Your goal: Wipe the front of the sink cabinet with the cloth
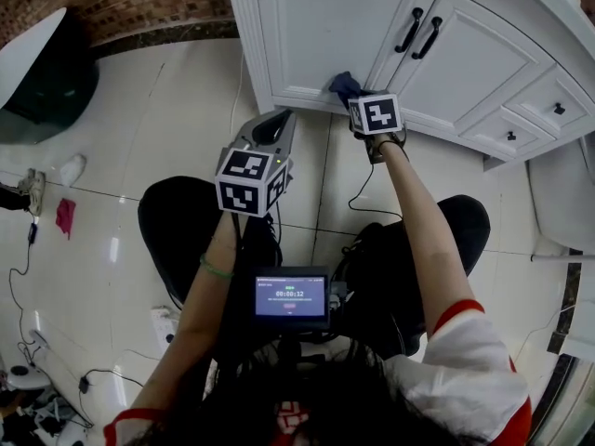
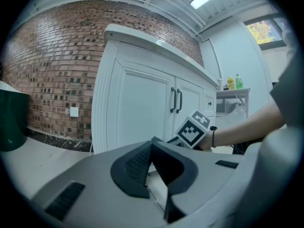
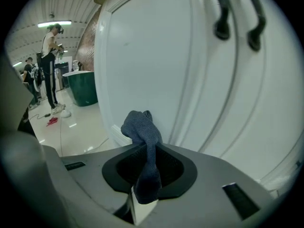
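Right tongs (image 3: 146,151) were pinching the blue cloth (image 3: 139,126) right at the cabinet door's (image 1: 325,31) bottom edge, upper middle of frame. Left tongs (image 2: 151,145) were pressed together, empty.

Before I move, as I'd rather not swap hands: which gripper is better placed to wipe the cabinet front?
Right. The right gripper is shut on the cloth, which is up by the lower edge of the cabinet door. The left gripper is shut on nothing and hangs back from it.
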A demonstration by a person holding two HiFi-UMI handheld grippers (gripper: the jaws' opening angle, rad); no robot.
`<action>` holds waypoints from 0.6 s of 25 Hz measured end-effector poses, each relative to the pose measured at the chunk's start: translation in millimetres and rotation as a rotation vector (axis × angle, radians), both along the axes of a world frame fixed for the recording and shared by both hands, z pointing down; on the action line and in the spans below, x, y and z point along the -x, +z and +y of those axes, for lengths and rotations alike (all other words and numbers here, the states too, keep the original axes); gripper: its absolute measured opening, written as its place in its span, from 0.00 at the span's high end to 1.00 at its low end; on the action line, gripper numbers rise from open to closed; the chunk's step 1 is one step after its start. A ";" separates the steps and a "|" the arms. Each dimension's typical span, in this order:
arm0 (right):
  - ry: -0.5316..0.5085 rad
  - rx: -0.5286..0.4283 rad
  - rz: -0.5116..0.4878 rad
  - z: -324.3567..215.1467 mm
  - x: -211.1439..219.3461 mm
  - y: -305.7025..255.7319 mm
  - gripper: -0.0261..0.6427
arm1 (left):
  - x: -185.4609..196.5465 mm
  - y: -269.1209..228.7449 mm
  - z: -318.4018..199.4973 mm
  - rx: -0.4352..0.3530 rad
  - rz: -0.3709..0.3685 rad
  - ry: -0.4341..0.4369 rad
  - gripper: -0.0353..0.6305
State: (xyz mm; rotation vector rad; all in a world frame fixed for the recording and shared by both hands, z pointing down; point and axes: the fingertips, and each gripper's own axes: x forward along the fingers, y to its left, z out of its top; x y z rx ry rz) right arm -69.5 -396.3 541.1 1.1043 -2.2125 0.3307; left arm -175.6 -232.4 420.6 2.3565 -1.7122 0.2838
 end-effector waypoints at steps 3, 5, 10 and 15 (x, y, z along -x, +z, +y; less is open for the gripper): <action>0.056 0.001 0.000 -2.7 -42.3 -3.1 0.87 | -14.4 -5.7 -1.8 -0.009 -0.011 0.015 0.92; 0.081 0.000 -0.007 -3.5 -63.3 -5.8 0.87 | -23.9 -9.1 -2.7 -0.014 -0.016 0.024 0.92; 0.122 -0.002 -0.017 -3.9 -98.1 -8.7 0.87 | -50.1 -12.5 -3.4 -0.016 -0.035 0.058 0.92; 0.119 -0.006 -0.028 1.0 -104.8 -11.7 0.87 | -64.1 -16.8 -3.8 -0.026 -0.062 0.084 0.92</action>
